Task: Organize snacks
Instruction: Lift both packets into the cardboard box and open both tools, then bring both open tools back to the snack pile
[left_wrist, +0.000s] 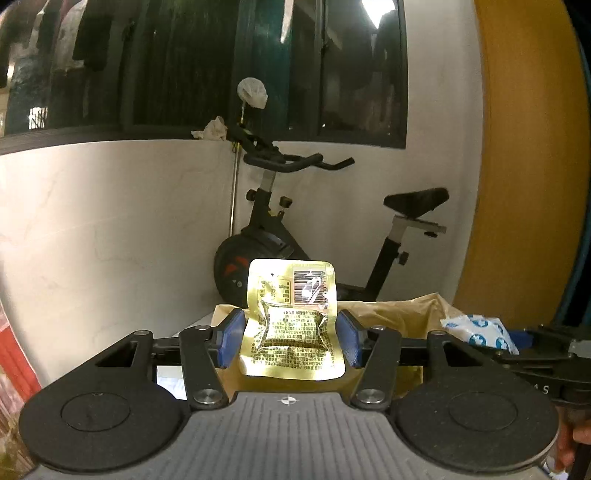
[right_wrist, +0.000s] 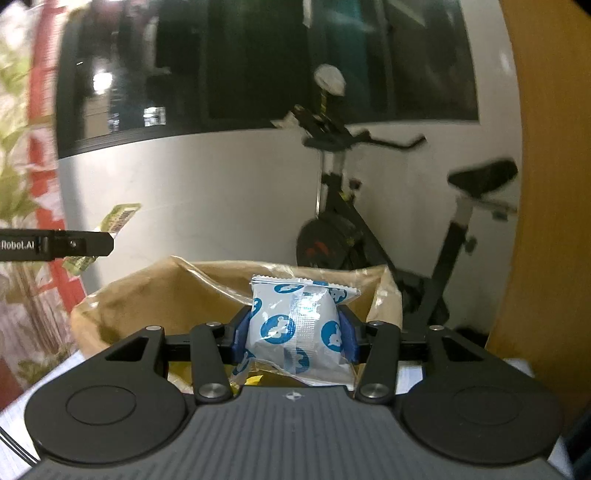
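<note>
currently both grippers are loaded and raised over an open brown paper bag.

left gripper: jaws partly apart, blue pads pressing on both side edges of a gold foil snack packet. the packet stands roughly upright between the fingers, its printed back facing the camera, barcode at the top right corner. its top flap sticks up well past the fingertips, and the bottom edge hangs just ahead of the gripper body. the grip looks solid, with the foil puckered between the pads.

right gripper: jaws partly apart, clamped on a white pillow-pack snack with blue round logos. the pack is puffy and fills the gap, with the crimped top seal tilted up to the right above the fingertips. its lower end trails down toward the gripper body, over the bag opening.

the bag sits directly below and ahead of the right gripper, mouth open, rim crumpled. some yellowish wrappers show down inside it, too hidden to identify.

cross-views: the left gripper shows at the left edge of the right wrist view, level, with the gold packet seen edge-on. the white and blue pack and the right gripper's arm appear at the right of the left wrist view, just beside the bag rim.

background: exercise bike against a white wall, dark window above it, a wooden panel on the right.
</note>
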